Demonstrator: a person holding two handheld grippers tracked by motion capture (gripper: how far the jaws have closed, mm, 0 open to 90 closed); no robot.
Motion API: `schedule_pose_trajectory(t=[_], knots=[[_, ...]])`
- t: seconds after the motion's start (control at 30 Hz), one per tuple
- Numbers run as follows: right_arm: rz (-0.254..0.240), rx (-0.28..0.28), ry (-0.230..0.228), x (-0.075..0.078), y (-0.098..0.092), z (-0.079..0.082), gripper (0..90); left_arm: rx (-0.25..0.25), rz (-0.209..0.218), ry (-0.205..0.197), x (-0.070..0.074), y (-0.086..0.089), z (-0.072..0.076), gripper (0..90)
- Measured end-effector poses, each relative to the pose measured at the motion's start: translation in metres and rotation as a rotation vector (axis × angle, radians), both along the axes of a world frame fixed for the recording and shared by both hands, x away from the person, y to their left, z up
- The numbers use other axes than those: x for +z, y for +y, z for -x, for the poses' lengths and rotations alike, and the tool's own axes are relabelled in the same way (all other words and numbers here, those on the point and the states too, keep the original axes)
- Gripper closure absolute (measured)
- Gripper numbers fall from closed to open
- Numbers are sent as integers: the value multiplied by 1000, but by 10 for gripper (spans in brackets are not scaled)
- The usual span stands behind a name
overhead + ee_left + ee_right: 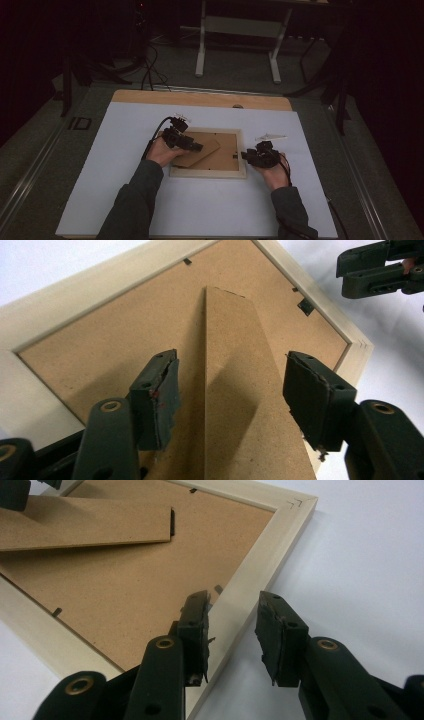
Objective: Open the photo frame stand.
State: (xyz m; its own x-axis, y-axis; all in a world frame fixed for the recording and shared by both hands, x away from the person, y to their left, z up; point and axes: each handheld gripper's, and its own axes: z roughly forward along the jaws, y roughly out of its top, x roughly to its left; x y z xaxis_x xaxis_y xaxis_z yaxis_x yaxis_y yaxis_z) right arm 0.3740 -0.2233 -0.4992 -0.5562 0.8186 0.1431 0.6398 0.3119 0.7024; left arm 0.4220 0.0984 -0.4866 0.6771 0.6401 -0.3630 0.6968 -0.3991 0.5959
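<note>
Face-down on the table (200,210), the picture frame (260,565) sits between your right gripper (232,630) fingers, spread apart, while your left gripper (232,390) fingers gape around the raised easel stand (235,390), whose hinge could tear if pulled

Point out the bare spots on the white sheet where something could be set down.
Free: the wide strip of white sheet left of the picture frame, the near stretch between the forearms, and the band behind the frame. Crowded: the frame's right edge, with the right claw and a small pale object beyond it.
</note>
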Motion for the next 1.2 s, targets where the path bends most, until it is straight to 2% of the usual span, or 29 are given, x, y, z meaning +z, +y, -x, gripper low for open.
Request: schedule_pose_trajectory(t=[0.03, 0.13, 0.3, 0.53, 0.7, 0.9, 1.2], knots=[[-4, -1, 0, 1, 0, 0, 649, 5, 17, 14, -2, 0, -1, 393], [-5, -1, -4, 1, -1, 1, 649, 5, 20, 23, -5, 0, -1, 387], [-6, -3, 0, -1, -2, 1, 648, -23, -8, 32, -8, -5, 0, 375], [-7, -2, 1, -1, -2, 1, 647, -33, 3, 51, -11, -6, 0, 365], [-7, -1, 3, -1, -1, 1, 646, -61, -10, 62, -15, -8, 2, 338], [-5, 3, 6, -3, 1, 1, 643, -72, -20, 69, -18, -11, 3, 330], [-7, 2, 10, -3, 1, 0, 642, -90, -33, 59, -16, -14, 5, 419]])
